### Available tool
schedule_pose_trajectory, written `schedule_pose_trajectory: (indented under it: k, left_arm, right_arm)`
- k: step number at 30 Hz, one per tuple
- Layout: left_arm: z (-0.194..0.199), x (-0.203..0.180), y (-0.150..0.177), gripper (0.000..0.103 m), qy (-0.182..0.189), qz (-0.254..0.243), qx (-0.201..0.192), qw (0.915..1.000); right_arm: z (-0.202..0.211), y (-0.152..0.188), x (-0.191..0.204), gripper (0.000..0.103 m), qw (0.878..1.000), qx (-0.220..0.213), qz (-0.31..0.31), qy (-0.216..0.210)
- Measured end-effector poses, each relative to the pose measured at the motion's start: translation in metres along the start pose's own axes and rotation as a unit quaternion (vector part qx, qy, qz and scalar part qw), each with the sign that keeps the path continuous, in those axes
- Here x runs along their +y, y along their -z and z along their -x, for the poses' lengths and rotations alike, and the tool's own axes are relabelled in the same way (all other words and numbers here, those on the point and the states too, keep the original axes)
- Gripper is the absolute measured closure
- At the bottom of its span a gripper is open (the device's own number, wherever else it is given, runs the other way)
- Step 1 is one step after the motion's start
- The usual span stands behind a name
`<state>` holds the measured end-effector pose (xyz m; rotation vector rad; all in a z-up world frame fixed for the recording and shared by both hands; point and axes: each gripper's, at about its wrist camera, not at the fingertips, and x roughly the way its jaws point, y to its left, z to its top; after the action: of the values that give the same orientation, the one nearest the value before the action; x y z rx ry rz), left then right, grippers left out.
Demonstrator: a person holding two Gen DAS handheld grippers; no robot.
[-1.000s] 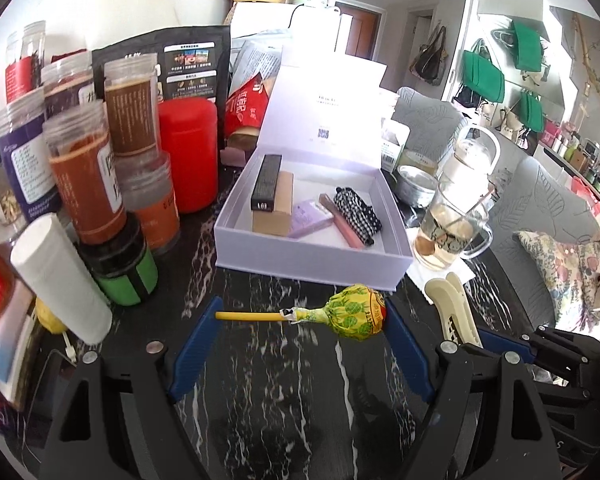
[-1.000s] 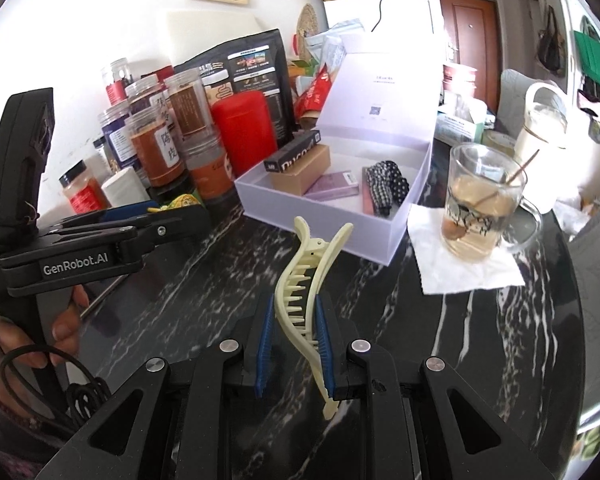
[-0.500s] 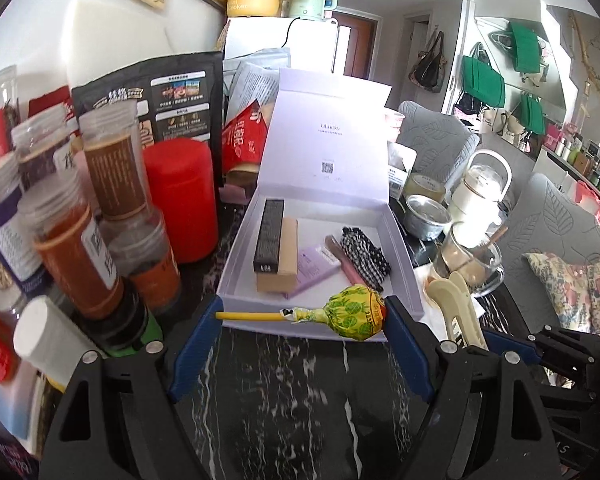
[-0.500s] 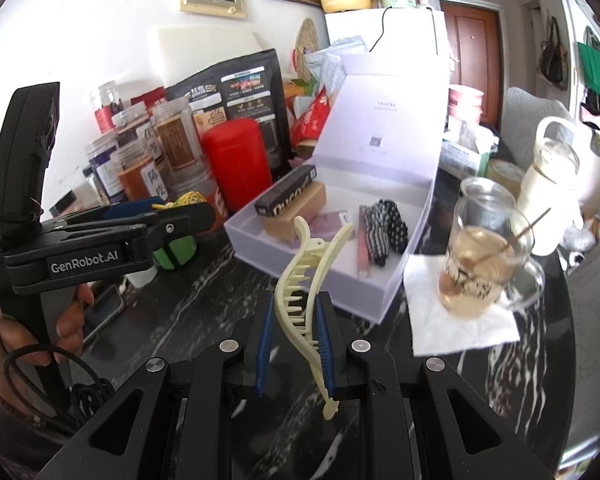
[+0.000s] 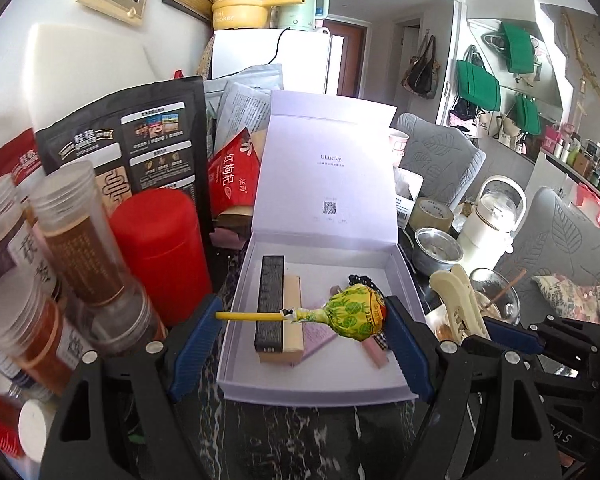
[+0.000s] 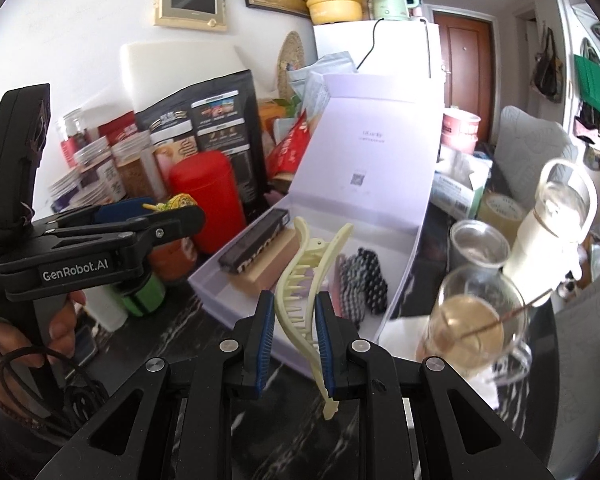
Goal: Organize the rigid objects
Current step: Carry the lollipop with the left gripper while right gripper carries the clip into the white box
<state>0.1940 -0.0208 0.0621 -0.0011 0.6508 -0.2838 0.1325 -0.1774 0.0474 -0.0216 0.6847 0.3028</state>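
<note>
My left gripper (image 5: 300, 316) is shut on a yellow-green lollipop (image 5: 354, 315), its yellow stick spanning the jaws, held above the front of the open white box (image 5: 320, 390). The box holds a black stick box (image 5: 270, 300), a tan box (image 5: 293, 320), a purple card and a checkered item. My right gripper (image 6: 294, 320) is shut on a cream hair claw clip (image 6: 306, 280) just in front of the box (image 6: 212, 292). The left gripper with the lollipop (image 6: 180, 202) also shows in the right wrist view. The clip (image 5: 460, 304) shows right of the box in the left wrist view.
A red canister (image 5: 160, 252) and several spice jars (image 5: 80, 240) crowd the left side. A glass mug of tea (image 6: 472, 320), a metal cup (image 5: 436, 248) and a white kettle (image 5: 492, 220) stand right of the box. Snack bags stand behind.
Both grippers have moved forward and up toward the box. The lollipop is now over the box's inside, and the clip is at its front edge.
</note>
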Motion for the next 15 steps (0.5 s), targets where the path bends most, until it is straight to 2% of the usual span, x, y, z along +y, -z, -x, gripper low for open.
schedule_pose_trajectory:
  k: [11, 15]
  left_arm:
    - [-0.052, -0.002, -0.036, 0.022, -0.002, -0.009, 0.011, 0.9999]
    - [-0.075, -0.004, -0.050, 0.022, 0.010, -0.014, 0.025, 0.9995]
  right_arm:
    - [-0.034, -0.034, -0.026, 0.083, 1.000, -0.004, -0.012, 0.021]
    - [-0.047, -0.045, -0.036, 0.083, 0.999, -0.005, -0.022, 0.025]
